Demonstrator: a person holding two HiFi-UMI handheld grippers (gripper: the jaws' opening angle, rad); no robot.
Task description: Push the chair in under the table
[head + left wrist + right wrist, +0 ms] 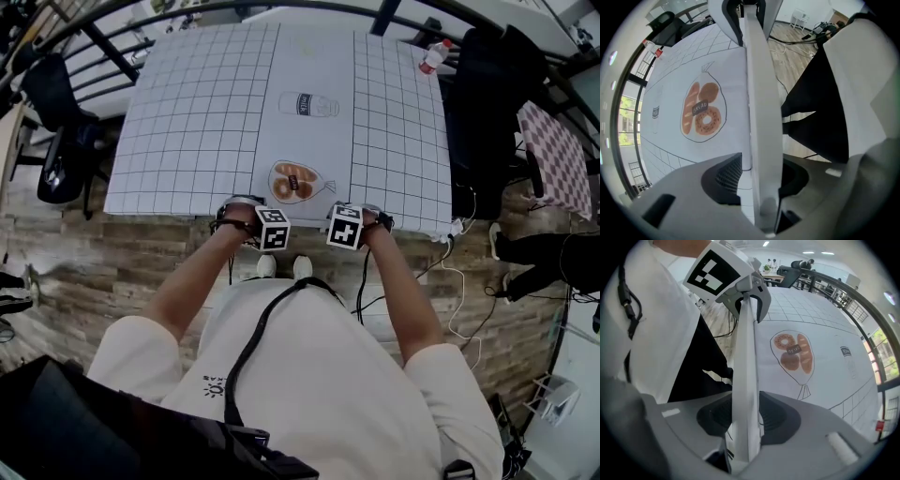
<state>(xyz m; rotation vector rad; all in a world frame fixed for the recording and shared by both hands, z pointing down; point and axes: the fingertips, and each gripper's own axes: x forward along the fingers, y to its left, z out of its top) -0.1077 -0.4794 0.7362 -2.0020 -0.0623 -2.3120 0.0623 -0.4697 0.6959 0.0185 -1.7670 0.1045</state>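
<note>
The chair's thin white back [761,93] runs upright between the jaws of my left gripper [761,173]; a slit of tablecloth shows between the slab and the left pad [729,173]. The same white slab [744,362] stands between the jaws of my right gripper [746,416], whose pads sit close beside it without pressing. In the head view both grippers, left [253,225] and right [361,223], hang side by side at the near edge of the table [187,202], pointing down. The rest of the chair is hidden under my arms and body.
The white cloth has a grid, a printed bread bag [298,183] and a printed bottle [309,105]. A black office chair [61,122] stands at the left, another black chair [487,103] at the right, near a plastic bottle [434,56]. Cables [459,291] lie on the wooden floor.
</note>
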